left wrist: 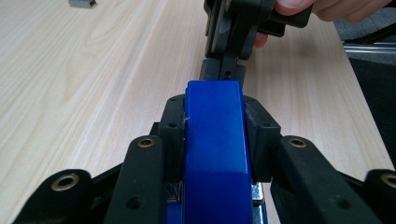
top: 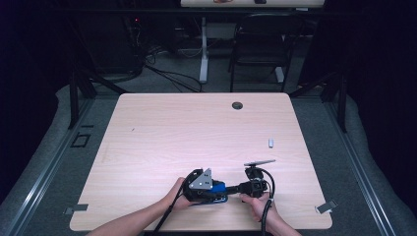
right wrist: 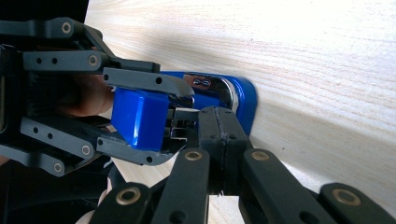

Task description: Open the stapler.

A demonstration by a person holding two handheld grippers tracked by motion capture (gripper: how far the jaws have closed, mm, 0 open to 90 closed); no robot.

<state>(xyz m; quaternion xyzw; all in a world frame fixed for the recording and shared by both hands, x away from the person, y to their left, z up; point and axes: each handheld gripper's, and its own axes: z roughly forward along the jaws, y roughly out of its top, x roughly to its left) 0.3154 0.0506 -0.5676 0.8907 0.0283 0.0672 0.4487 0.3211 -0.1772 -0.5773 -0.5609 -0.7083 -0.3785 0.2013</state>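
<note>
Object: a blue stapler [left wrist: 215, 140] is seen near the front edge of the tabletop [top: 196, 128], between the person's two hands.
Left tool: the left tool [top: 219, 188] is clamped across the blue top arm of the stapler; in the left gripper view a black jaw is pressed against each side of the blue body.
Stapler relative to left tool: the blue arm is held between the jaws and juts past their tips toward the right tool.
Right tool: the jaws of the right tool [right wrist: 219, 128] are brought together, with no gap seen between them in the right gripper view.
Stapler relative to right tool: the closed tips are placed at the open front of the stapler, just under the raised blue arm and against the metal staple channel [right wrist: 212, 88]; whether metal is actually touched cannot be told.
Stapler base: the rounded blue base [right wrist: 245, 100] is rested flat on the tabletop, beyond the right tool's tips.
Hands: the left hand [top: 179, 194] is wrapped round the left tool on one side of the stapler, the right hand [top: 258, 204] on the other.
Other item: a small grey block [top: 271, 143] is left well apart from the stapler, farther back on the tabletop toward its right edge.
</note>
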